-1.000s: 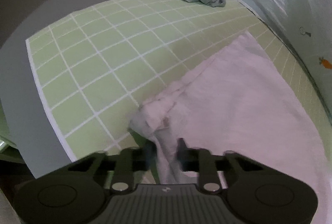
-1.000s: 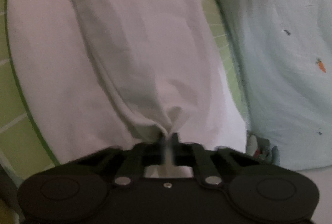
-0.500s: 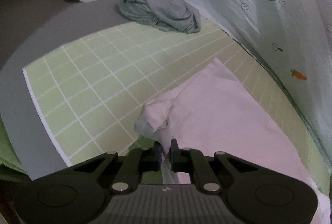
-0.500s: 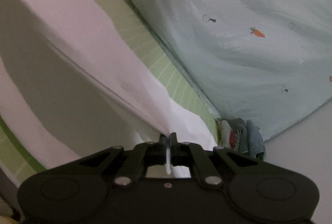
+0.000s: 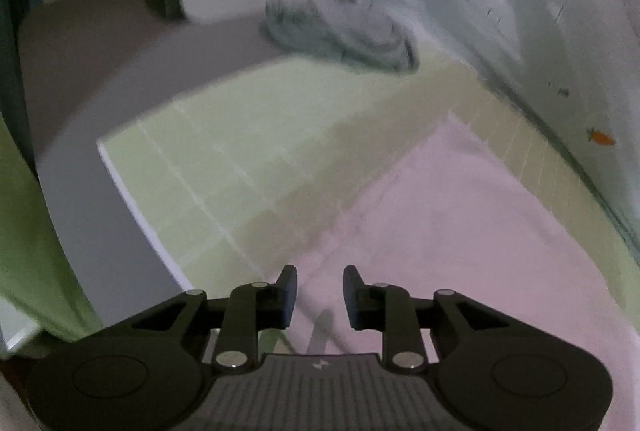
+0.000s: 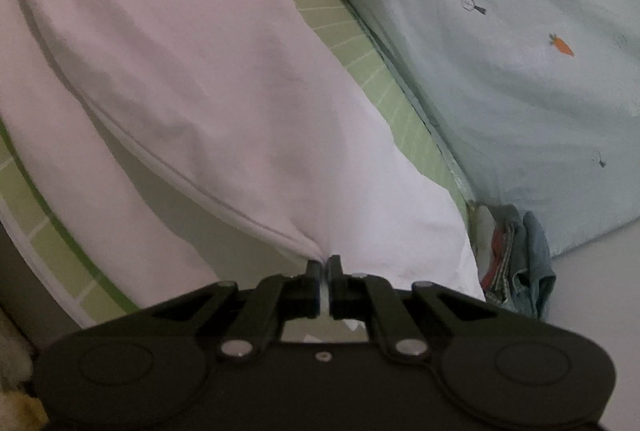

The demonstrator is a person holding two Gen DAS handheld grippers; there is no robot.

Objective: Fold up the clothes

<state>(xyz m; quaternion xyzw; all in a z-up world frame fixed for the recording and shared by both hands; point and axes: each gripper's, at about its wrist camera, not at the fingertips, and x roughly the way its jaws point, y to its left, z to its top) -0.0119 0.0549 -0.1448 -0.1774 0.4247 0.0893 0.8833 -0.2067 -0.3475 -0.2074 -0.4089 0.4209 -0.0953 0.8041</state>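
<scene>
A pale pink garment (image 5: 460, 231) lies on a green grid mat (image 5: 224, 135). My left gripper (image 5: 320, 293) is open just above its near edge, with nothing between the fingers. In the right wrist view the same pink garment (image 6: 192, 63) is lifted into a fold, and my right gripper (image 6: 325, 265) is shut on its hem, holding the cloth up off the mat (image 6: 44, 215).
A crumpled grey garment (image 5: 340, 35) lies at the far end of the mat. A light blue sheet with carrot prints (image 6: 520, 71) hangs along the right side. A small pile of folded clothes (image 6: 516, 263) sits by the sheet's lower corner.
My left gripper has opened and let go of the bunched pink corner, which now lies flat. My right gripper stays shut on the hem and has swung the cloth over.
</scene>
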